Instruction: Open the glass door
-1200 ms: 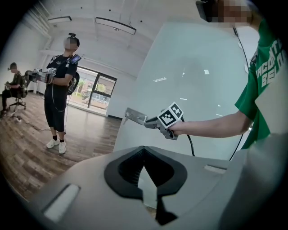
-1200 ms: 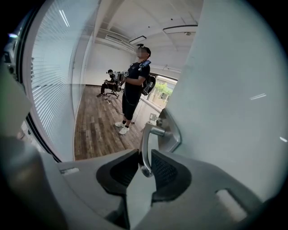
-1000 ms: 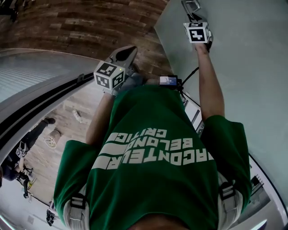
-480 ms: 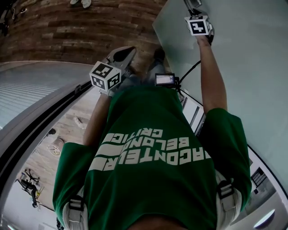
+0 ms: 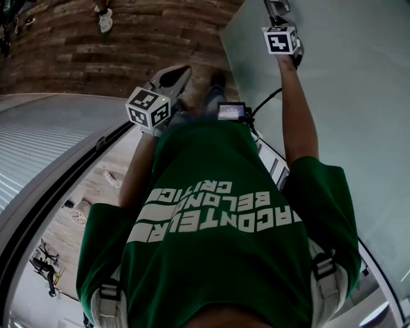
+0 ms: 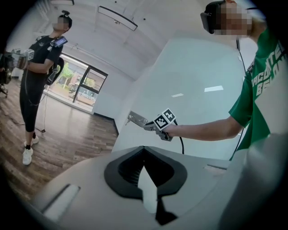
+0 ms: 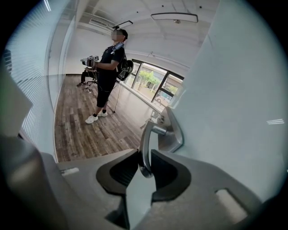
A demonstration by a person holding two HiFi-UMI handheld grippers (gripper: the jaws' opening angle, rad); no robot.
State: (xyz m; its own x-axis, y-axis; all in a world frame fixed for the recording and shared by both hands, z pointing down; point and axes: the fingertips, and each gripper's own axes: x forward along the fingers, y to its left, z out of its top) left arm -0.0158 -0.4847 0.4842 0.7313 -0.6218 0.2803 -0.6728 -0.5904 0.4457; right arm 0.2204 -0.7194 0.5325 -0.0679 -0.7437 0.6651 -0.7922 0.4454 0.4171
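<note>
The glass door point(image 5: 359, 96) is a pale frosted panel on the right, also in the right gripper view point(image 7: 243, 99). Its metal lever handle point(image 7: 145, 143) hangs down from a metal plate point(image 7: 173, 130). My right gripper point(image 7: 145, 157) is shut on the lever's lower end, which sits between the dark pads. In the head view the right gripper point(image 5: 275, 9) is held high at the door on an outstretched arm. The left gripper view shows that right gripper point(image 6: 137, 120) at the door's edge. My left gripper point(image 5: 173, 77) hangs in the air in front of my chest, shut point(image 6: 143, 150) and holding nothing.
Another person in black point(image 6: 38, 76) stands on the wood floor point(image 7: 85, 126), holding grippers too. A ribbed glass wall point(image 5: 38, 141) with a dark track point(image 5: 64, 186) curves along my left. Large windows point(image 7: 153, 81) lie at the room's far end.
The right gripper stays shut on the handle. My body and the view have shifted slightly, and the left gripper has drifted a little left. Someone's shoe has come into view at top left.
</note>
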